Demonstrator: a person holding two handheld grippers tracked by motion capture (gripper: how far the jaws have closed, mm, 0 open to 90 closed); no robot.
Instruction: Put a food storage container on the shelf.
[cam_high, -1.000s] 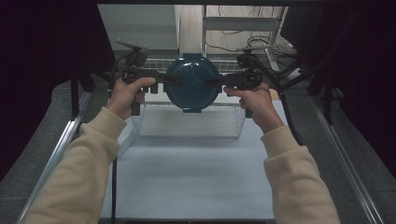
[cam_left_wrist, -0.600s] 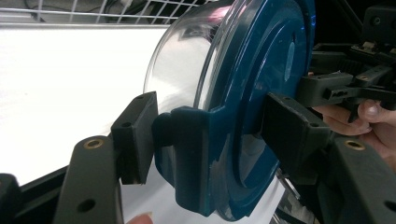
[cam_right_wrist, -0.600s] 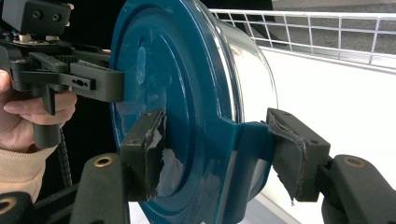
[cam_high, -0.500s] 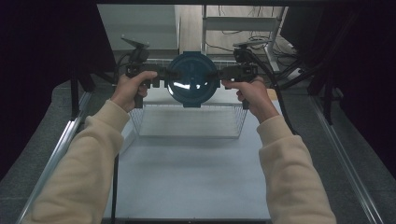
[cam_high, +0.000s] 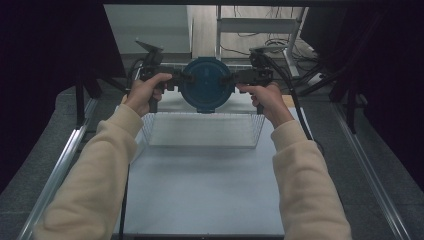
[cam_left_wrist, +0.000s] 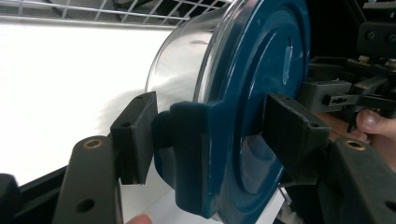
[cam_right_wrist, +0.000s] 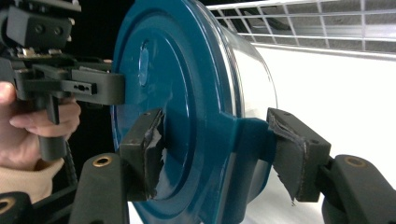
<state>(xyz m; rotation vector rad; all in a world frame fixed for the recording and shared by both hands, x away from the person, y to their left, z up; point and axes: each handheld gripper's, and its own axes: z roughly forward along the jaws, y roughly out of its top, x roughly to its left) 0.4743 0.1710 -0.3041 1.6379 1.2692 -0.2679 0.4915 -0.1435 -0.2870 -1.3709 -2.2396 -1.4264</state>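
Note:
A round clear container (cam_left_wrist: 187, 60) with a dark blue lid (cam_high: 206, 84) hangs in the air on its side, lid face toward the person, above the far edge of a wire basket (cam_high: 150, 134). My left gripper (cam_high: 182, 78) comes in from the left and is shut on the lid's left side tab (cam_left_wrist: 189, 140), one pad behind the tab and one on the lid face. My right gripper (cam_high: 227, 78) clamps the opposite tab (cam_right_wrist: 243, 135) the same way, and its pads (cam_right_wrist: 292, 154) carry torn tape. Each gripper view shows the other gripper beyond the lid.
The wire basket rests on a white table sheet (cam_high: 200, 190) with open room toward the person. Metal rails (cam_high: 60, 165) run along both table sides. A metal frame (cam_high: 260, 25) and cables lie on the floor beyond the table.
Both hands have carried the container a little away from the person and lower. The lid now faces the high view more squarely. The grips look unchanged.

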